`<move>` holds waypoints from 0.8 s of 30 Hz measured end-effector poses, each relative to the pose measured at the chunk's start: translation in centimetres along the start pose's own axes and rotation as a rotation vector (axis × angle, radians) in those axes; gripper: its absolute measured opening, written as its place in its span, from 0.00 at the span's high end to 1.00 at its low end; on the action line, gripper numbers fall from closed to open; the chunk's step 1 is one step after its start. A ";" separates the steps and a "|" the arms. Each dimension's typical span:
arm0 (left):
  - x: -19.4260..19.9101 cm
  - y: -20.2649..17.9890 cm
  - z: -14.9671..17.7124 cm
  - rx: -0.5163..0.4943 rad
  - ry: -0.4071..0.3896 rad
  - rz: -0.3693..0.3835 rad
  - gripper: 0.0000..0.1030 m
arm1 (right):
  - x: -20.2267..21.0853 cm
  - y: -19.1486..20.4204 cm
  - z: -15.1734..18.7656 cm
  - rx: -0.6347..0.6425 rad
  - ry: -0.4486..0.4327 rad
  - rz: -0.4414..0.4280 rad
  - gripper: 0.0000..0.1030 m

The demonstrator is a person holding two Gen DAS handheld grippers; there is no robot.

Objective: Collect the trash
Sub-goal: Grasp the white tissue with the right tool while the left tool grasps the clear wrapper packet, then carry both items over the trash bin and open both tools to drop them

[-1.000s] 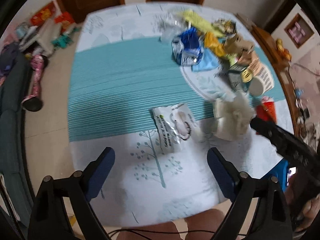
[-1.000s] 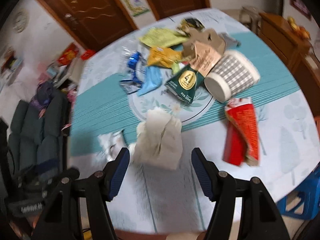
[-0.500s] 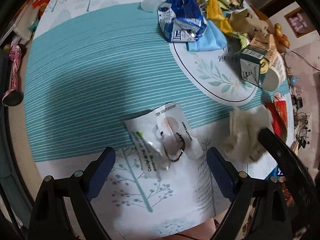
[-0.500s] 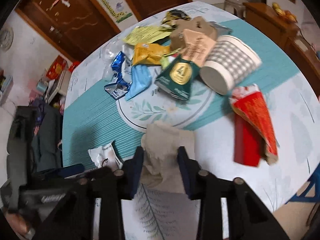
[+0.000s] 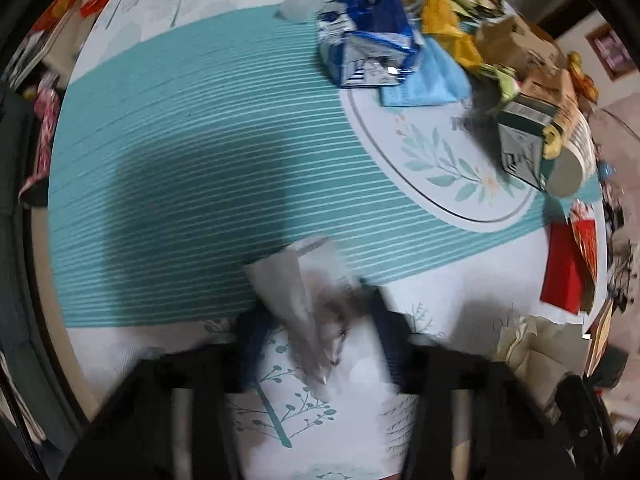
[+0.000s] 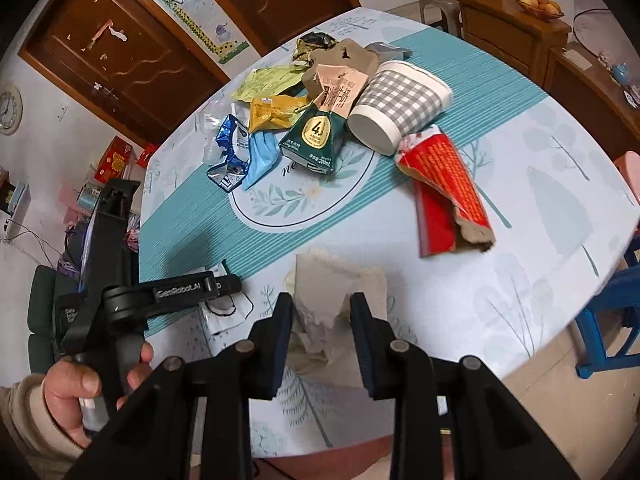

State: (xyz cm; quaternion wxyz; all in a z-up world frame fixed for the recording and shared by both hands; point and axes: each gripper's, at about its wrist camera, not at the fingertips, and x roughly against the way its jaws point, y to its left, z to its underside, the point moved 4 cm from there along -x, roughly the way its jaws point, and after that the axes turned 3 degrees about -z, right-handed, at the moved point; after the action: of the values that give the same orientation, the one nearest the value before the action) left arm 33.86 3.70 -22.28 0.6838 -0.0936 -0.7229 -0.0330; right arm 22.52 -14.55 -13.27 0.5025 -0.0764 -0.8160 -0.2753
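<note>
Presently, at six o'clock on the table point(image 6: 560, 208), the right gripper point(image 6: 320, 320) has its pads pressed on a crumpled beige tissue point(image 6: 340, 280), which bunches between them; the left gripper point(image 5: 316, 320), blurred in its own view, is closing its jaws around a white snack wrapper point(image 5: 296, 276) that buckles upward between them, so a firm hold cannot be confirmed; the person's left hand point(image 6: 76, 384) grips that tool at seven o'clock. In my judgement collection is at an early stage: two pieces in hand, none seen deposited, no bin in view. Remaining: a torn red carton point(image 6: 444, 196) at three o'clock; farther, towards twelve, a green milk carton point(image 6: 316, 140), checked paper cup point(image 6: 400, 108), blue foil packet point(image 6: 228, 152) and yellow wrappers point(image 6: 272, 112), heaped and overlapping, which may hinder single picks.
</note>
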 end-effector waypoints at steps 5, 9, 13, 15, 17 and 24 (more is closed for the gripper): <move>-0.8 -2.3 0.4 -0.116 0.001 -0.003 0.77 | 1.6 0.0 1.0 0.009 -0.019 0.014 0.72; -0.5 -3.8 1.3 -0.225 -0.012 -0.004 0.79 | 3.4 0.2 1.4 0.018 -0.032 0.020 0.72; 1.3 -5.1 1.7 -0.308 -0.043 0.003 0.79 | 4.9 0.9 1.7 0.048 -0.039 0.016 0.72; 2.1 -6.2 1.9 -0.344 -0.059 0.005 0.79 | 5.7 1.4 1.9 0.070 -0.039 0.009 0.72; 3.4 -6.5 2.9 -0.370 -0.073 0.007 0.79 | 6.4 1.7 2.3 0.089 -0.038 -0.001 0.72; 10.7 -4.9 7.4 -0.454 -0.136 0.030 0.79 | 8.7 1.1 3.5 0.136 -0.035 -0.038 0.72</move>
State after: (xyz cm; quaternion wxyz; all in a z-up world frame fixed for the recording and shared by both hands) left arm 25.23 1.21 -11.70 0.5956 -0.2576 -0.7397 -0.1781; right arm 16.00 -13.11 -6.54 0.4868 -0.0314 -0.8428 -0.2273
